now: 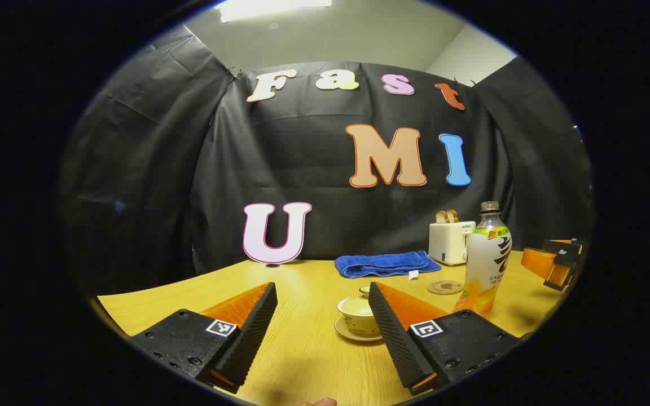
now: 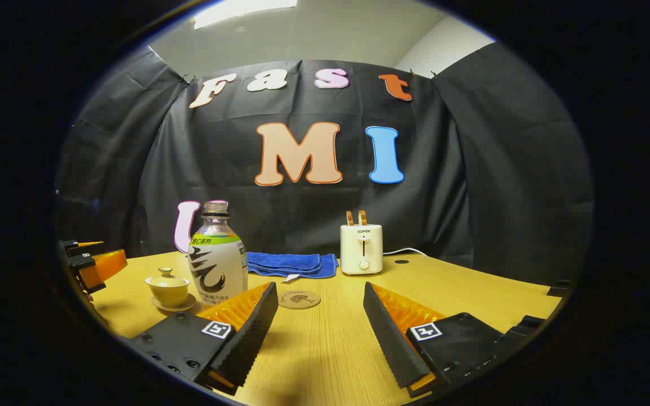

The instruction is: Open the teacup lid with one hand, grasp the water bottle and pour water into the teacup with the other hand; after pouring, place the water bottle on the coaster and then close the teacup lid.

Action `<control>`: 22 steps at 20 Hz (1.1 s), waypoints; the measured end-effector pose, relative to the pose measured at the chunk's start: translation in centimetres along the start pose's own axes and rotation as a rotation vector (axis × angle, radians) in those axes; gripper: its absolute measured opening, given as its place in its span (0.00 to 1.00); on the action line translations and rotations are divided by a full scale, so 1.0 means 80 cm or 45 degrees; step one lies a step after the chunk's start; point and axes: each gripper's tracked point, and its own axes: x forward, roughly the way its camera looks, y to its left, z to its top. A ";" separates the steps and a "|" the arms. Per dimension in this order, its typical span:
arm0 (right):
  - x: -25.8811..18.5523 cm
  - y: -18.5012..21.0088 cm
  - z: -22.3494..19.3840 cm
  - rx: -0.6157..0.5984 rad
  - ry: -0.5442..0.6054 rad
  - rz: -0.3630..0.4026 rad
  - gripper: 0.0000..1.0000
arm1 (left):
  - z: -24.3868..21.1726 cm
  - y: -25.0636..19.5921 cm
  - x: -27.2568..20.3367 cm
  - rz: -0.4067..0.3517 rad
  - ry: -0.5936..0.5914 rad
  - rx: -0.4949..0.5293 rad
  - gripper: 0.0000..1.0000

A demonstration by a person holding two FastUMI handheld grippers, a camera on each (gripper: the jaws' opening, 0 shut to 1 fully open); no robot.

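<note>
We see the teacup (image 2: 170,288) lidded on its saucer, beside the water bottle (image 2: 218,258), coaster (image 2: 299,299) just behind, probably for short reaches. Our left gripper (image 1: 323,316) and right gripper (image 2: 320,316) gape, holding nothing.

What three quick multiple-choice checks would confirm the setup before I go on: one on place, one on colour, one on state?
1. The coaster lies:
A. under the bottle
B. bare, in front of the towel
C. on the toaster

2. The folded towel is:
A. blue
B. red
C. white

3. The teacup lid is:
A. in the left tool
B. flat on the table
C. on the teacup

Answers:
1 B: the water bottle stands on the table beside it.
2 A: plainly blue in both views.
3 C: it caps the teacup; the left tool and right tool are open and hold nothing.
</note>
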 end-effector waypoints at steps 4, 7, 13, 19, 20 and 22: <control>0.000 0.000 0.000 0.001 -0.006 0.000 0.98 | -0.002 0.001 0.002 -0.002 0.005 0.001 0.95; -0.001 0.000 0.002 0.001 -0.017 0.001 0.98 | -0.003 0.000 0.003 -0.001 0.014 0.004 0.95; -0.001 0.000 0.003 0.002 -0.018 0.001 0.98 | -0.003 0.000 0.002 -0.002 0.008 0.001 0.95; -0.001 0.000 0.002 0.001 -0.013 0.001 0.94 | -0.001 0.000 0.001 -0.002 0.005 -0.001 0.94; -0.001 0.000 0.001 0.001 -0.012 0.001 0.94 | -0.002 0.000 0.002 -0.002 0.005 -0.001 0.95; -0.001 0.000 0.001 0.001 -0.013 0.000 0.94 | -0.002 0.000 0.002 -0.002 0.003 -0.001 0.95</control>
